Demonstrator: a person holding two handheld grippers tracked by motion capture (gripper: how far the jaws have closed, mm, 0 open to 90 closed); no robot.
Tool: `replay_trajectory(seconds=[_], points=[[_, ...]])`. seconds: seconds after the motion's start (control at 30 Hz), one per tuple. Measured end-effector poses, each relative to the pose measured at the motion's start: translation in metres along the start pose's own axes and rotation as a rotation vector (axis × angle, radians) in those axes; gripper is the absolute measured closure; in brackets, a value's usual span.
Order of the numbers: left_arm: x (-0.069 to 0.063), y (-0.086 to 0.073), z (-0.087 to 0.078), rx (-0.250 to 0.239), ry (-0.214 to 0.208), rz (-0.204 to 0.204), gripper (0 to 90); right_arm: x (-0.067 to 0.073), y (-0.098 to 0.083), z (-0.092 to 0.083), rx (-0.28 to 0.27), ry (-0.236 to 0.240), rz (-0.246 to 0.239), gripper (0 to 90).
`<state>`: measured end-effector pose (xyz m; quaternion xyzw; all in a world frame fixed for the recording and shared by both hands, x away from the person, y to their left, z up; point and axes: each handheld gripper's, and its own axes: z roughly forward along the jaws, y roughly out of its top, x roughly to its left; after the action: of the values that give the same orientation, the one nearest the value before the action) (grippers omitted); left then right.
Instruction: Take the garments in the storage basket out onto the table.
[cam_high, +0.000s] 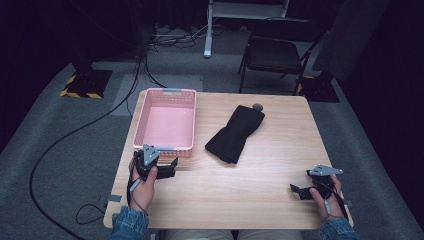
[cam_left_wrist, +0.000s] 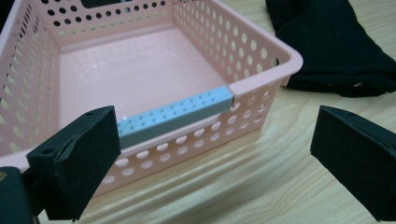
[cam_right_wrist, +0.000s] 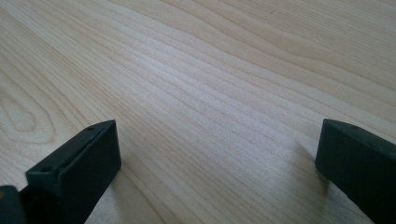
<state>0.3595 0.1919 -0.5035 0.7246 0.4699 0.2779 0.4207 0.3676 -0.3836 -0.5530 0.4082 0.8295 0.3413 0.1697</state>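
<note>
Pink basket (cam_high: 165, 122) empty, black cloth (cam_high: 235, 132) untouched on table (cam_high: 260, 195); left gripper (cam_left_wrist: 210, 154) and right gripper (cam_right_wrist: 215, 158) jaws apart, nothing held. All work left.

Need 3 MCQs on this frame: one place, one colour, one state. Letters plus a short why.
1. Where does the black cloth lie?
A. in the basket
B. on the table, right of the basket
C. on the chair

2. What colour is the basket?
A. pink
B. green
C. yellow

3. How do the jaws of the left gripper stand?
A. shut on the cloth
B. shut on the basket rim
C. open, holding nothing

Answers:
1 B: the high view shows it folded on the wooden table, beside the basket.
2 A: pink perforated walls, with a grey-blue strip on the near rim.
3 C: the left gripper view shows a wide gap between the jaws, short of the basket.
</note>
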Motion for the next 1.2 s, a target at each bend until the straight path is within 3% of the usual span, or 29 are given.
replay_trajectory(seconds=[0.53, 0.87, 1.2], points=[[0.005, -0.020, 0.002, 0.026, -0.001, -0.026, 1.0, 0.000, 0.000, 0.000, 0.000, 0.000, 0.000, 0.0], [0.007, -0.036, 0.007, 0.078, -0.004, -0.058, 1.0, 0.000, 0.000, 0.000, 0.000, 0.002, 0.000, 0.1], [0.006, -0.042, 0.010, 0.148, 0.004, -0.046, 1.0, 0.000, 0.000, 0.000, 0.000, 0.004, -0.001, 0.1]])
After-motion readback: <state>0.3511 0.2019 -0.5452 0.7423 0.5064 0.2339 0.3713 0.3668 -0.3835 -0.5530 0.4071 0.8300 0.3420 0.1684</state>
